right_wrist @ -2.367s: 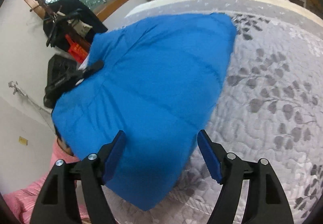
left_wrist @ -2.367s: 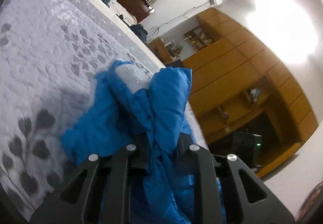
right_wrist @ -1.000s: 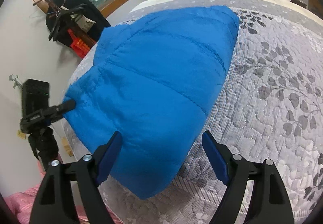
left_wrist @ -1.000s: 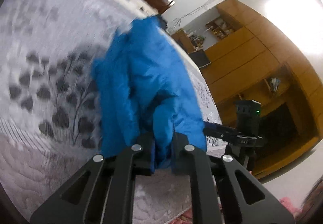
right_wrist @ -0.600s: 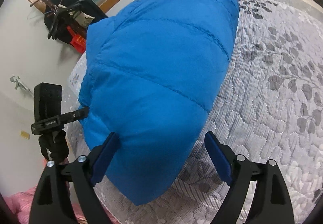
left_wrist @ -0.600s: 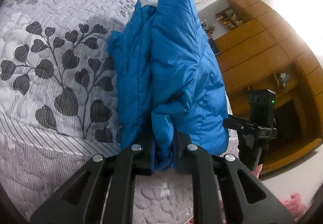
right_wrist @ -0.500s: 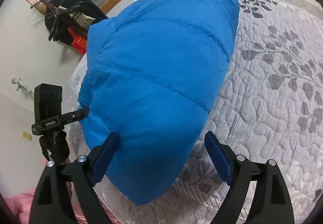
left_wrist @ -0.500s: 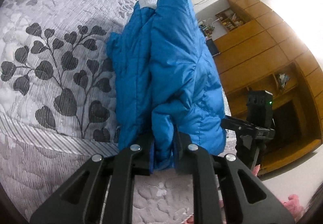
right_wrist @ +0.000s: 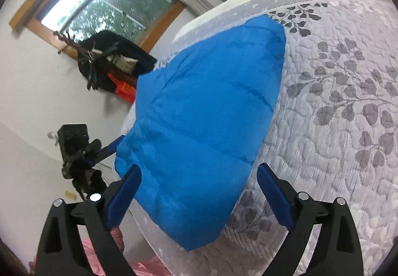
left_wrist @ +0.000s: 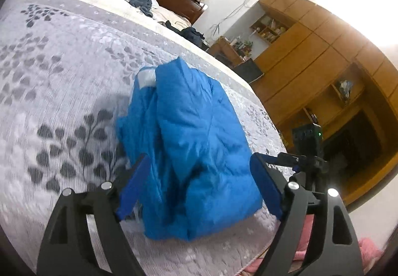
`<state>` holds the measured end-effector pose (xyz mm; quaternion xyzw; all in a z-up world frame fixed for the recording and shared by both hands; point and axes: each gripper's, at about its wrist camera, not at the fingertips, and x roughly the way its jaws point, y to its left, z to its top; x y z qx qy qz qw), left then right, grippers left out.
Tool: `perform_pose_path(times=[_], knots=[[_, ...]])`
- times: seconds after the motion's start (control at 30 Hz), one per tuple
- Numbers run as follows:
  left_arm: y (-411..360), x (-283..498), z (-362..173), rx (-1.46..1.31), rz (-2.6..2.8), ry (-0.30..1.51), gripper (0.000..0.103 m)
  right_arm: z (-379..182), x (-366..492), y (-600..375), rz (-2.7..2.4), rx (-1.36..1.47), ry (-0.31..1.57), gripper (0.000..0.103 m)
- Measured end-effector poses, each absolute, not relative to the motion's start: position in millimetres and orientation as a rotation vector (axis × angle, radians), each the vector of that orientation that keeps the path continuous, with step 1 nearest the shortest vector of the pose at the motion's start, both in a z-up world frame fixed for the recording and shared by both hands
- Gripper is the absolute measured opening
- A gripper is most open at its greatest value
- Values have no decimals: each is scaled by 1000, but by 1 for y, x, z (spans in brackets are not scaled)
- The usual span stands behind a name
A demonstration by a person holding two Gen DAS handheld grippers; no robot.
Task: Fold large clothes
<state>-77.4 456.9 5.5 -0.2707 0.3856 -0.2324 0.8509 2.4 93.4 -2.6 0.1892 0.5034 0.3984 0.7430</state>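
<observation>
Surface: grey quilted bedspread with leaf print [left_wrist: 62, 92], filling frame left.
Garment: puffy bright blue padded jacket [left_wrist: 194, 151], folded, frame centre.
My left gripper [left_wrist: 199, 186]: jaws spread, empty.
My right gripper [right_wrist: 199, 191]: jaws spread, empty.

The folded blue puffer jacket [left_wrist: 194, 151] bulks up between the spread fingers of the left gripper [left_wrist: 201, 186] and of the right gripper [right_wrist: 199, 194], blocking the way straight ahead. Bare quilted bedspread [left_wrist: 49, 72] lies open beside it. A tripod-mounted device [left_wrist: 307, 149] stands just off the bed's edge, and loose dark clothes [left_wrist: 139, 0] crowd the far end.
</observation>
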Motion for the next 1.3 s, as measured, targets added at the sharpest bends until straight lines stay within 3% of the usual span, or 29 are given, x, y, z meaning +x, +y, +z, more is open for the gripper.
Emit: perform_pose_path(times=[0.6,0.93,1.3], knots=[[448,-12,-22,-424,-403,978,86,-42,44,100,936,547,1152,98],[474,11,-81,-681,-585,1049,100,-65,62,122,972,572,1197,99],[462,15,-103,-758,-735,978,101,-74,71,150,1024,570,1184,100]])
